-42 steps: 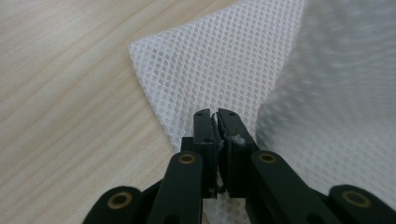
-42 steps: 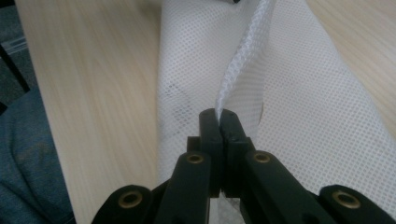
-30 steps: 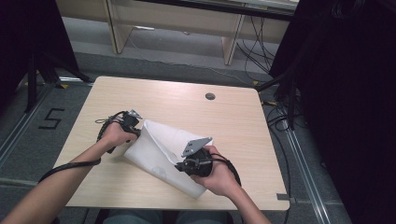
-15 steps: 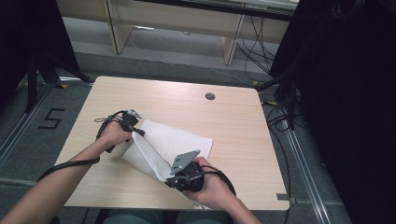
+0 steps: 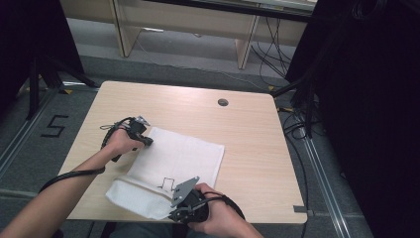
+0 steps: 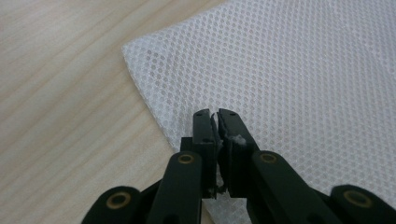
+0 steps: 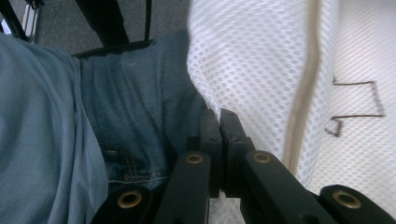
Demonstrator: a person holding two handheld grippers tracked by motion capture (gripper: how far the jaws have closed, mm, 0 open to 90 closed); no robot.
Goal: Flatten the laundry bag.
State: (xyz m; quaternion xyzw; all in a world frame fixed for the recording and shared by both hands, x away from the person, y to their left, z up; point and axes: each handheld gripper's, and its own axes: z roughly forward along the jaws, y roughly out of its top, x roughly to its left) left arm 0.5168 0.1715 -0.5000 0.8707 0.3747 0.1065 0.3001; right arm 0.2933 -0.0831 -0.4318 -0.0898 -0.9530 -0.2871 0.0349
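Lying bare around the cloth (image 5: 173,163), the wooden table (image 5: 247,144), with a dark round hole (image 5: 223,102) near its far edge and nothing standing between the tongs and the cloth. Running along the floor beyond the table's right side, loose cables (image 5: 297,129).

Spreading flat over the table's middle, the white mesh cloth, with its near edge folded up and drooping over the table's front rim. Showing near that fold, a thin dark line drawing (image 5: 168,184).

Pinching the cloth's far left edge, the left tongs (image 6: 215,116), jaws pressed together on the mesh close to a corner. Clamping the cloth's near hanging edge at the table's front, the right tongs (image 7: 220,114), jaws closed tight on it, with blue trousers (image 7: 130,102) just beyond.

Staying hidden under the right hand (image 5: 218,218) in the high view, the exact pinched spot. Getting cut off by the bottom edge there, both forearms.
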